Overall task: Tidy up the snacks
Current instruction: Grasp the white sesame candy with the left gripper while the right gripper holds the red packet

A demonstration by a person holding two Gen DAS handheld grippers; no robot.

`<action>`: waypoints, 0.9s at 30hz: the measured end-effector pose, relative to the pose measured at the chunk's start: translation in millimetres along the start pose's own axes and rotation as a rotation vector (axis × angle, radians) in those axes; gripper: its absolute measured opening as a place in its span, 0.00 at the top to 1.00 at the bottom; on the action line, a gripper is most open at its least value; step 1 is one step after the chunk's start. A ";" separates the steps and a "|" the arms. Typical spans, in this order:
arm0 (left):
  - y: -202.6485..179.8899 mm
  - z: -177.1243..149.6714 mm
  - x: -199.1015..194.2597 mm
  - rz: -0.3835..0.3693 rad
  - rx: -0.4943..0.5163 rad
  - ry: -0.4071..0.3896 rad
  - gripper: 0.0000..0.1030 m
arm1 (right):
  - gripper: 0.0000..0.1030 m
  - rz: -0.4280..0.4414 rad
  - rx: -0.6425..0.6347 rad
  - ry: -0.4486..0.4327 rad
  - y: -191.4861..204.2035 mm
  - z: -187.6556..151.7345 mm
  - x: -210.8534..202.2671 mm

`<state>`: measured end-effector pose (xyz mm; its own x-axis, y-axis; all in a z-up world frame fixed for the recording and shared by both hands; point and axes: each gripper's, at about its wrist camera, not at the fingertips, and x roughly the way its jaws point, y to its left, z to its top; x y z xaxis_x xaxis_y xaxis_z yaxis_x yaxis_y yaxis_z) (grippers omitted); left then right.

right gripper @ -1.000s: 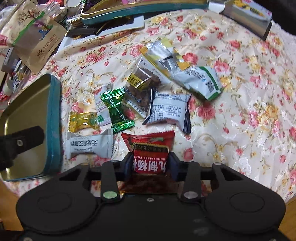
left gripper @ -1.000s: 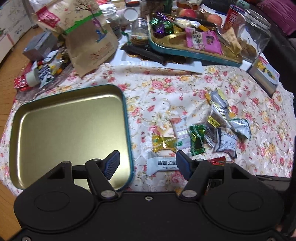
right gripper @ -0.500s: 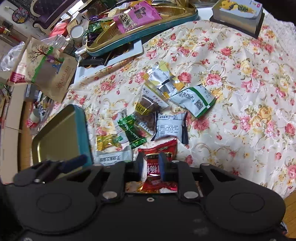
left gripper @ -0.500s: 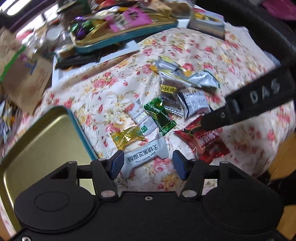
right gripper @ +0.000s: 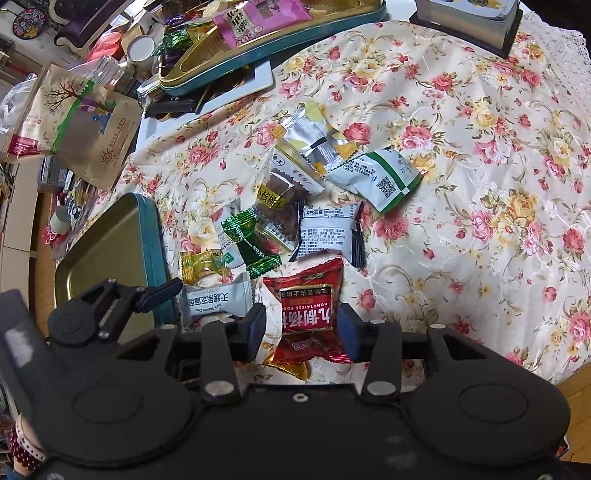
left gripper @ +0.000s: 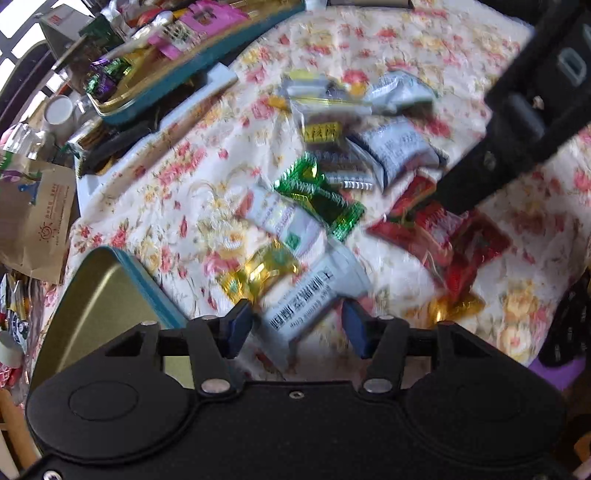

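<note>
Several wrapped snacks lie in a loose pile on the floral tablecloth. My left gripper (left gripper: 297, 326) is open, its fingers either side of a white sesame-crisp packet (left gripper: 314, 295), which also shows in the right wrist view (right gripper: 218, 299). My right gripper (right gripper: 303, 328) is open around a red plum-candy packet (right gripper: 308, 310) lying on the cloth; it also shows in the left wrist view (left gripper: 443, 236). A green candy (right gripper: 251, 240), a gold candy (right gripper: 201, 264) and grey packets (right gripper: 327, 234) lie just beyond. An empty gold tin tray with a teal rim (right gripper: 110, 243) sits left of the pile.
A second teal tin (right gripper: 280, 44) full of snacks stands at the back. A brown paper bag (right gripper: 77, 118) lies at the back left. A boxed item (right gripper: 469, 18) sits at the back right. The table edge (right gripper: 569, 373) runs along the right.
My right gripper has opened and let go of the red packet, which now lies on the cloth. My left gripper has moved right from the tray and closer over the white packet.
</note>
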<state>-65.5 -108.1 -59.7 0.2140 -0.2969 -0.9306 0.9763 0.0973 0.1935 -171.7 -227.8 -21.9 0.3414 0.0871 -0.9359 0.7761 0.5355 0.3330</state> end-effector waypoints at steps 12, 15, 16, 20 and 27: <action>20.2 4.4 -7.7 -0.097 -0.271 0.002 0.62 | 0.55 -0.022 0.040 0.002 -7.0 1.7 3.2; 13.9 12.9 -9.8 -0.111 -0.267 -0.013 0.51 | 0.55 -0.028 0.056 0.000 -9.4 2.5 3.7; 11.7 16.8 -8.6 -0.106 -0.268 -0.008 0.46 | 0.55 -0.030 0.062 -0.002 -10.1 2.8 3.5; 6.0 26.5 2.8 -0.083 -0.282 0.024 0.45 | 0.55 -0.032 0.065 -0.003 -11.3 3.1 3.3; 22.1 13.8 5.7 -0.127 -0.422 0.066 0.74 | 0.55 -0.034 0.075 -0.003 -13.7 3.5 4.0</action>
<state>-42.2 -120.8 -56.5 0.0774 -0.2711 -0.9594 0.8926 0.4475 -0.0544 -179.1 -237.7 -29.8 0.3158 0.0676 -0.9464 0.8247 0.4737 0.3090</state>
